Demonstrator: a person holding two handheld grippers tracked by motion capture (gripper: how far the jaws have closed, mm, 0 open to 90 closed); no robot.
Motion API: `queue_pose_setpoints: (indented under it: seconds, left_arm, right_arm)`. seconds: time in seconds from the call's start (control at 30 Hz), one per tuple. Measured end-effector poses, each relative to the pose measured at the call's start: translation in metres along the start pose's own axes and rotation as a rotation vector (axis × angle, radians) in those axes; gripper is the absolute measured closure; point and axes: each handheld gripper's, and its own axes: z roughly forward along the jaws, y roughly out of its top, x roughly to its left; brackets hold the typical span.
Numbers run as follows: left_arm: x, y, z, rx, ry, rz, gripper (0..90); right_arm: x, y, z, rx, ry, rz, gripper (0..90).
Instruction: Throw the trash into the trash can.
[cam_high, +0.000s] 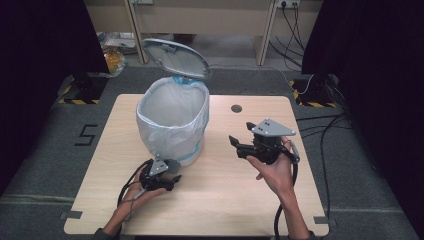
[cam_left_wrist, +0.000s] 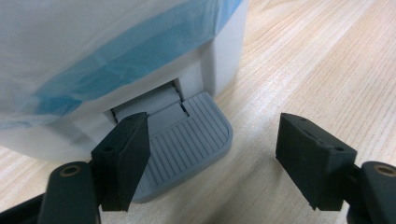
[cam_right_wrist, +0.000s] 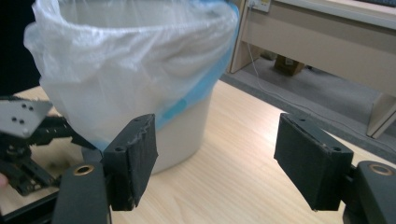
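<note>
A white pedal bin (cam_high: 172, 120) lined with a white bag with a blue band stands at the back middle of the wooden table (cam_high: 225, 200). Its grey lid (cam_high: 175, 57) is tipped up and open. My left gripper (cam_high: 172, 180) is low at the bin's front base. In the left gripper view, my left gripper (cam_left_wrist: 212, 140) is open with one jaw over the ribbed grey pedal (cam_left_wrist: 187, 144). My right gripper (cam_high: 241, 132) hangs to the right of the bin, pointing at it. The right gripper (cam_right_wrist: 215, 140) stands open with nothing between its jaws, facing the bin (cam_right_wrist: 130, 70).
A round cable hole (cam_high: 236, 108) sits in the tabletop behind my right gripper. A desk (cam_high: 200, 20) stands beyond the table, with cables (cam_high: 320, 125) on the floor at right and a yellow bag (cam_high: 114, 59) at back left.
</note>
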Motion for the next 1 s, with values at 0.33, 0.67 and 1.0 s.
queue_pose_setpoints:
  seconds: [0.33,0.67,1.0]
  left_arm:
    - [0.000,0.000,0.000,-0.002,0.002,0.001,25.6]
    - [0.000,0.000,0.000,-0.003,0.002,0.000,25.7]
    - [0.000,0.000,0.000,-0.004,0.002,0.001,25.7]
  right_arm:
    - [0.004,-0.034,-0.002,0.027,-0.008,0.017,28.7]
    - [0.005,-0.063,-0.003,0.080,-0.045,0.025,27.9]
    - [0.007,-0.094,0.001,0.112,-0.048,0.058,27.7]
